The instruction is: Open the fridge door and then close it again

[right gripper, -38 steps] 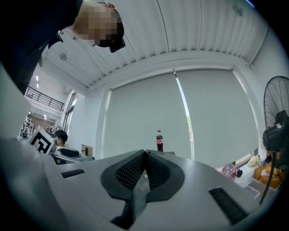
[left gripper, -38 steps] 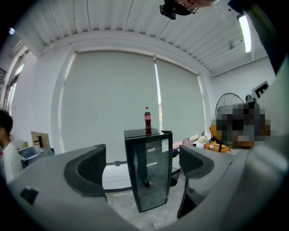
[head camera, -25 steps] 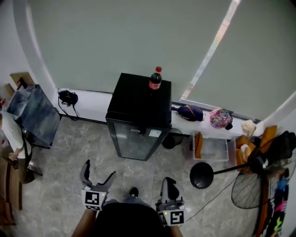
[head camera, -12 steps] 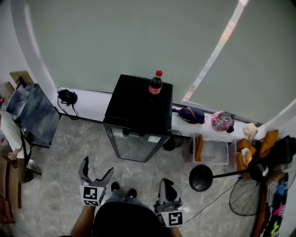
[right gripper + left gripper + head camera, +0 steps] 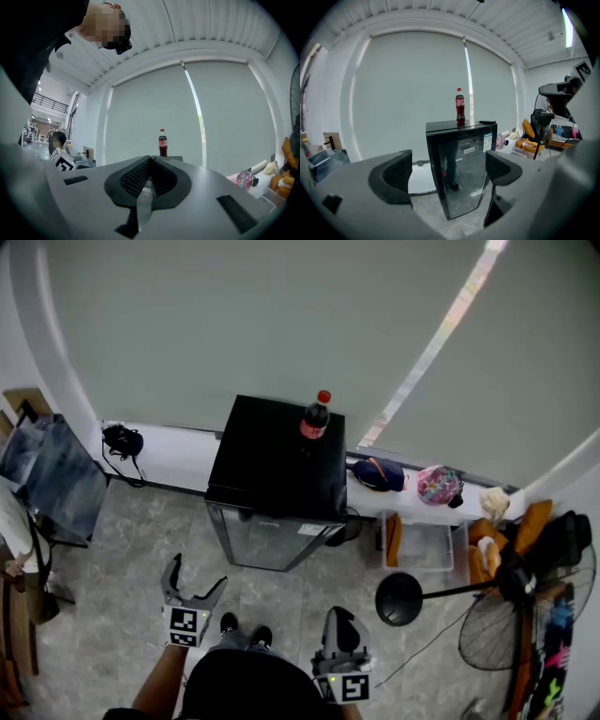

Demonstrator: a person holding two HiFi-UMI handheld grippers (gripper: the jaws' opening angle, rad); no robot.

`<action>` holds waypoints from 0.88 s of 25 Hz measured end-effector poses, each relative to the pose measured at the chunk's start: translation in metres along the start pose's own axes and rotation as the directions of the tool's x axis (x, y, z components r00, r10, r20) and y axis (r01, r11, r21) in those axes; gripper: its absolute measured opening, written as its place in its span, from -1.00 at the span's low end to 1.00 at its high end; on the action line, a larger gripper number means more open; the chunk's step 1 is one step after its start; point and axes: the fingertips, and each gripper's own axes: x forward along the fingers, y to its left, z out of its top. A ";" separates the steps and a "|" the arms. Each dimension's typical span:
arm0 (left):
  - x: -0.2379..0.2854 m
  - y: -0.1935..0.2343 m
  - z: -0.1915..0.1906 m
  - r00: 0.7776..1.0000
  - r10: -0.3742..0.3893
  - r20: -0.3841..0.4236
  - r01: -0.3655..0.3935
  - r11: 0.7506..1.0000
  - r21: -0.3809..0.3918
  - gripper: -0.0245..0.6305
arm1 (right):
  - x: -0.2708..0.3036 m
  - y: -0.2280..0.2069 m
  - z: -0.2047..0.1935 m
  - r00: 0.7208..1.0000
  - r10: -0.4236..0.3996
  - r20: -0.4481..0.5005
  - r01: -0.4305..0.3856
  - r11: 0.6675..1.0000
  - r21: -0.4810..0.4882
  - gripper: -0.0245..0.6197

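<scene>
A small black fridge [image 5: 277, 474] with a glass door [image 5: 272, 545] stands against the low white ledge, door shut; in the left gripper view the fridge [image 5: 461, 164] is framed between the jaws, well ahead. A cola bottle [image 5: 315, 416] stands on its top, and the bottle [image 5: 162, 143] shows over the right jaws too. My left gripper [image 5: 192, 585] is open and empty, short of the fridge's front left. My right gripper [image 5: 342, 632] is shut with nothing in it, held low at the front right.
A floor fan [image 5: 506, 615] with a round black base [image 5: 401, 599] stands to the fridge's right. A clear bin [image 5: 422, 545], bags and a pink ball [image 5: 439, 486] lie along the ledge. A grey box [image 5: 52, 479] sits at the left. My shoes [image 5: 246, 629] show below.
The view has pulled back slightly from the fridge and shifted. Both grippers sit a little lower in the frame, with their jaws unchanged.
</scene>
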 end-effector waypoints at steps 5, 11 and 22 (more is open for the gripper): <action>0.023 0.009 -0.023 0.998 -0.051 -0.043 0.051 0.999 0.005 0.57 | 0.005 0.007 0.006 0.999 -0.021 0.044 0.022 1.000 -0.015 -0.90; 0.057 0.022 -0.052 0.992 -0.086 -0.097 0.088 0.996 0.021 0.55 | 0.009 0.004 0.004 0.996 -0.081 0.024 0.081 0.997 -0.014 -0.90; 0.116 0.036 -0.089 0.976 -0.151 -0.158 0.151 0.988 -0.011 0.44 | 0.009 -0.002 -0.003 0.988 -0.144 -0.052 0.141 0.988 -0.056 -0.90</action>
